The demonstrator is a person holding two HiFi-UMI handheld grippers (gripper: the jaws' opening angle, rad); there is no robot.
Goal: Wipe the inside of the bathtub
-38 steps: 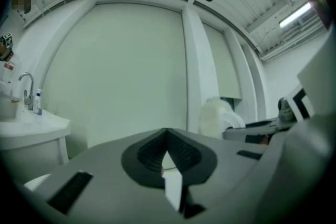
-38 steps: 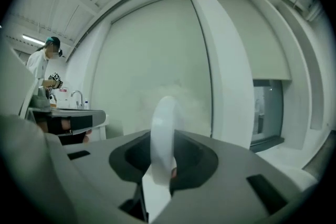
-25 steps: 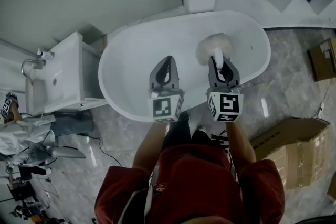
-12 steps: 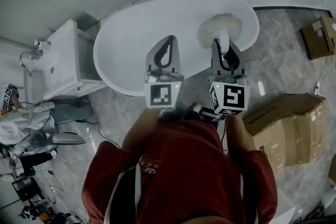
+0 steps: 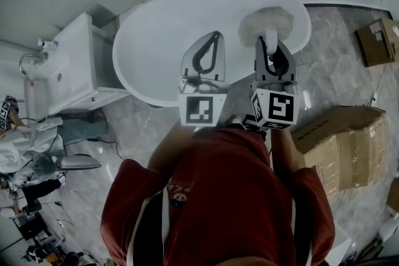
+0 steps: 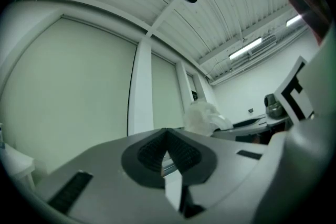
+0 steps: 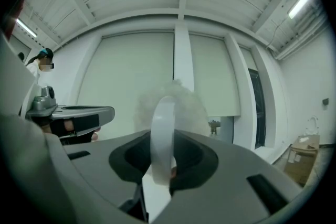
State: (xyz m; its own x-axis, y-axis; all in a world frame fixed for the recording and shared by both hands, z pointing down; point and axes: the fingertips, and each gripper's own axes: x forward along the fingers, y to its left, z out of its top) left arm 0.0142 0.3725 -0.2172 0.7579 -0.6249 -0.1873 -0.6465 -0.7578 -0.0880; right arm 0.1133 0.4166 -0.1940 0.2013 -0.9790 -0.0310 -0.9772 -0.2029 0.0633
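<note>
The right claw (image 7: 160, 161) pinches the stiff handle (image 7: 162, 123) of a soft, probably light duster (image 5: 266, 22) above the bathtub (image 5: 153, 31); the left claw (image 6: 167, 156) is closed and empty.

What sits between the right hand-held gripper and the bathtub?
A fluffy white duster. The right hand-held gripper clamps its white handle, and the head view shows the fluffy end over the bathtub interior. Whether it touches the tub is unclear.

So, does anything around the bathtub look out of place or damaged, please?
Nothing stands out: the bathtub looks whole and unmarked, the right gripper grips the fluffy duster, and the left gripper is shut, empty.
</note>
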